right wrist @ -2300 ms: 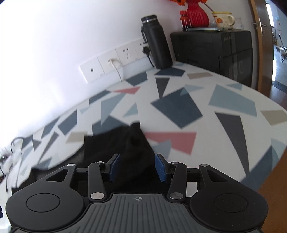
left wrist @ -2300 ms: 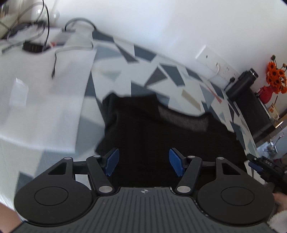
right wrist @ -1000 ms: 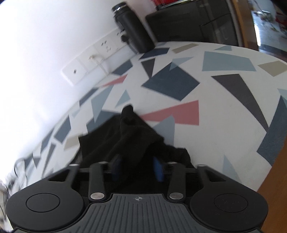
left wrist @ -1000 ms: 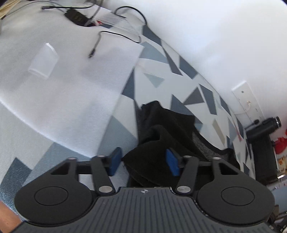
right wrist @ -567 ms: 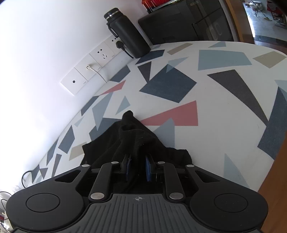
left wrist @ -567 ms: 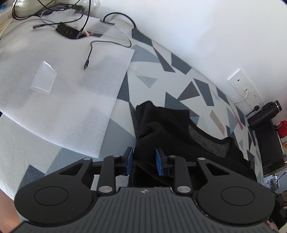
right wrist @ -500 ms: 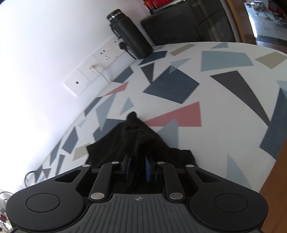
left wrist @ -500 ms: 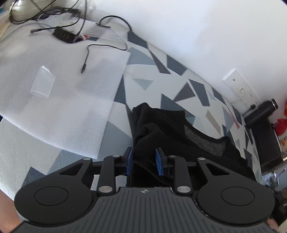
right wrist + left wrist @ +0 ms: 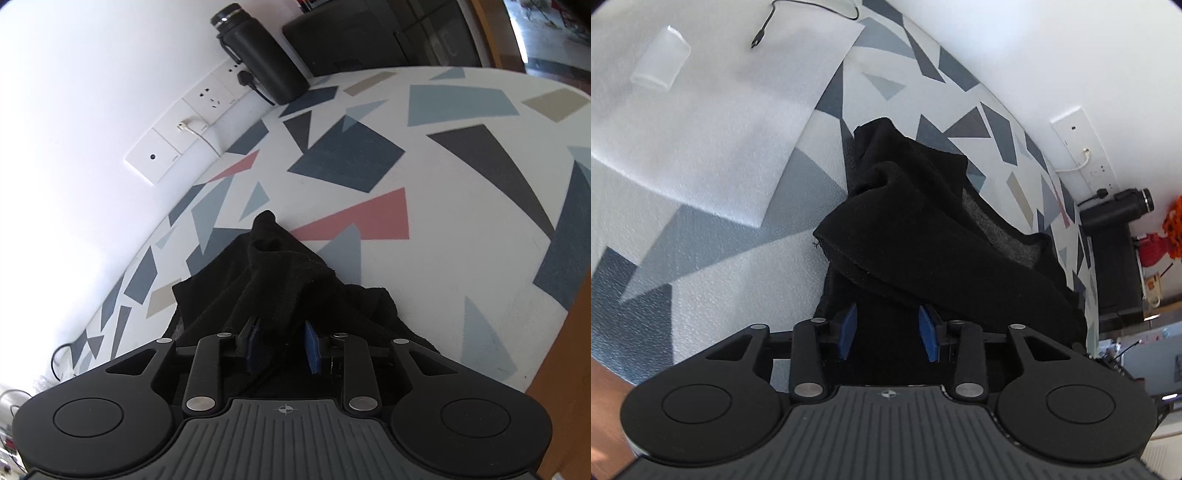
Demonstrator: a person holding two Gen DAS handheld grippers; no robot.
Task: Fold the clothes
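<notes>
Left wrist view: the left gripper (image 9: 887,328) stands with its blue pads apart over the black garment (image 9: 934,229), gripping nothing. That garment lies bunched on the patterned table (image 9: 713,280). Right gripper (image 9: 282,345) seems parted too, cloth between its pads, though contact is unclear. Farther off stands a black flask (image 9: 260,55), lid on, contents hidden; no writing is legible.

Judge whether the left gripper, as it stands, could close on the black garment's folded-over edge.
Probably yes. The left gripper is open just short of the black garment, whose folded-over edge lies right ahead of the fingertips with nothing between them.
</notes>
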